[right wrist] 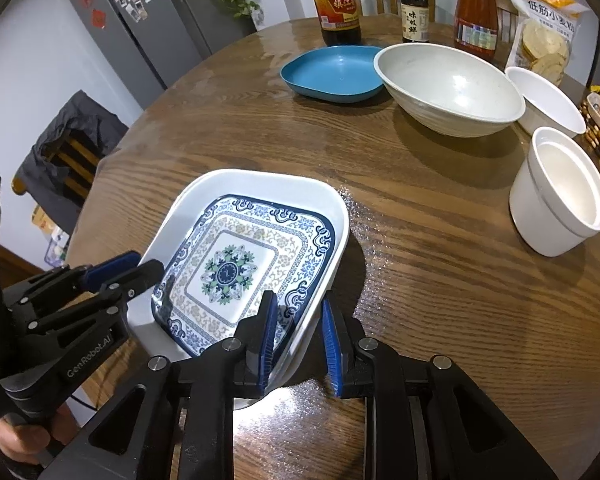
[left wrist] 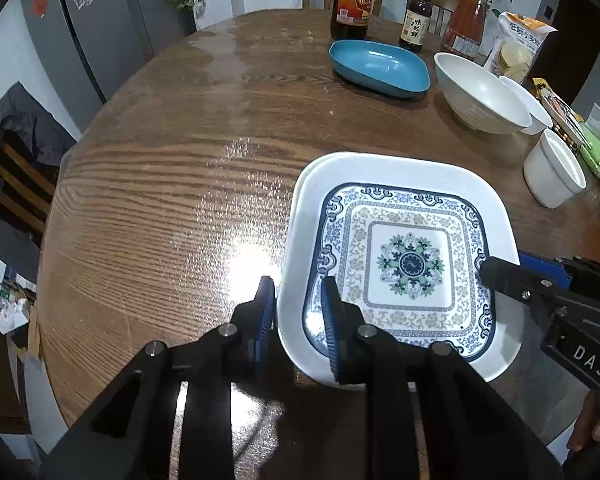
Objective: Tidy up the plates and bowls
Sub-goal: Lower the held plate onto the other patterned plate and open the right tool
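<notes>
Right at the lens, the left gripper [left wrist: 300, 312] straddles the near-left rim of the white square plate [left wrist: 496, 216]: one blue pad sits outside the rim, the other over the inside, a narrow gap with the edge between them. Whether the pads actually press the rim, I cannot tell. The right gripper [right wrist: 298, 332] does the same at the opposite edge, one pad inside and one outside; its outer pad stands visibly clear of the rim, so that side is loose, not clamped.

Move outward and here is the reason for the two-sided hold: a patterned blue-and-white plate [left wrist: 408, 268] lies nested inside the white one, and the stack rests on the wooden table [left wrist: 160, 184]. Gripping opposite edges would keep the pair level.

Farther back wait the blue dish [right wrist: 332, 72], the large white bowl [right wrist: 448, 88], a smaller white bowl [right wrist: 548, 96] just behind it, and a white cup [right wrist: 560, 204] off to the right. My read: plates are being stacked here, bowls are still to be gathered.
</notes>
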Tool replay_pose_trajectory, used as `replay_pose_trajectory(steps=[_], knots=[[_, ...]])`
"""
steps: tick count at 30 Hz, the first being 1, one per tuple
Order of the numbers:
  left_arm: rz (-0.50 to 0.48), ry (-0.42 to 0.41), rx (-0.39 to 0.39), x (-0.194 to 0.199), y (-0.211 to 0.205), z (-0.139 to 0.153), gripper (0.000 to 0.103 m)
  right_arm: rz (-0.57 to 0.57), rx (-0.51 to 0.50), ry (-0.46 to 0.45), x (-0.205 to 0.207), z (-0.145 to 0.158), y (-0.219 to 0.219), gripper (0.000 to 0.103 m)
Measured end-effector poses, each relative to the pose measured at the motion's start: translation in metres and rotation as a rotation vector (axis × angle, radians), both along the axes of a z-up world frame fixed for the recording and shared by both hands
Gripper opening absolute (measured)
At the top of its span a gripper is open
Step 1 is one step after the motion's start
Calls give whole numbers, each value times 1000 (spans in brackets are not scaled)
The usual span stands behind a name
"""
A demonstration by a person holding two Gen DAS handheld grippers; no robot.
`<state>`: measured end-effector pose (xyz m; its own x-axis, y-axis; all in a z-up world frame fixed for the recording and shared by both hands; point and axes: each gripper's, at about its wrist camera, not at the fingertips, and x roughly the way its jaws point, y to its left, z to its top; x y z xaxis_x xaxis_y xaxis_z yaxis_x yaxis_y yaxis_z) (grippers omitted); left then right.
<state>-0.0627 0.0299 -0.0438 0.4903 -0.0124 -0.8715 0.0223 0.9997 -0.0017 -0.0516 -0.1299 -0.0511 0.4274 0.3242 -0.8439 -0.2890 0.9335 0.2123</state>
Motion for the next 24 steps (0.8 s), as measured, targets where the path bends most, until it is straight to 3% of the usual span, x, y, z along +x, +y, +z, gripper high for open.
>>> replay_pose_trajectory(steps=[14, 24], knots=[[-20, -54, 22, 3, -1, 10, 23, 6, -57, -37, -3, 6, 7, 27], [-37, -92, 39, 7, 1, 21, 41, -13, -28, -56, -2, 15, 8, 29]])
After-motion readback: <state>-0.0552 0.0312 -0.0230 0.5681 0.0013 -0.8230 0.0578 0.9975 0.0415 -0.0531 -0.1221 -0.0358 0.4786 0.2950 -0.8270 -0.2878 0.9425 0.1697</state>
